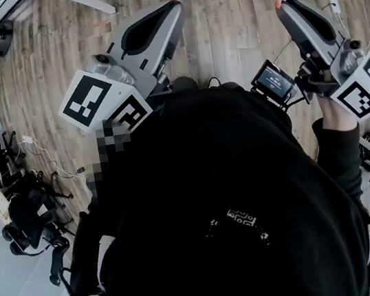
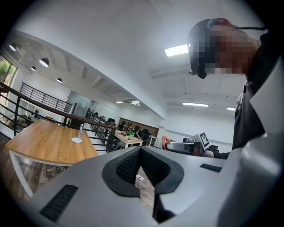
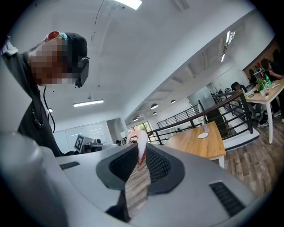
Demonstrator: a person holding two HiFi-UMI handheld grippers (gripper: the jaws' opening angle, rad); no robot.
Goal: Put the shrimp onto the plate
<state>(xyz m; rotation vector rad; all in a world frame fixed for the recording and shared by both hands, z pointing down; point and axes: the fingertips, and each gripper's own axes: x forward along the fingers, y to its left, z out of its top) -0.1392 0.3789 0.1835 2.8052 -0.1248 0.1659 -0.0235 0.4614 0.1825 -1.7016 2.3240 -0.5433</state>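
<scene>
off to the right, beside a black railing (image 3: 213, 107), a wooden bench (image 3: 199, 144) carries a white plate (image 3: 203, 135) and a bottle (image 3: 205, 127), well apart from me. my right claw (image 3: 140, 153) is clamped on the shrimp (image 3: 141, 141), held up over the wood floor (image 1: 235, 24). it is pale pink with a red edge, and its tip pokes past the pads. my left claw (image 2: 140, 150) has its tips together on nothing. the print on the small screen (image 1: 273, 82) is too small to read.

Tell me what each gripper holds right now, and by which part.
The right gripper is shut on the shrimp, pinching one end between its jaw tips; the rest sticks out beyond them. The left gripper is shut with nothing in it.
</scene>
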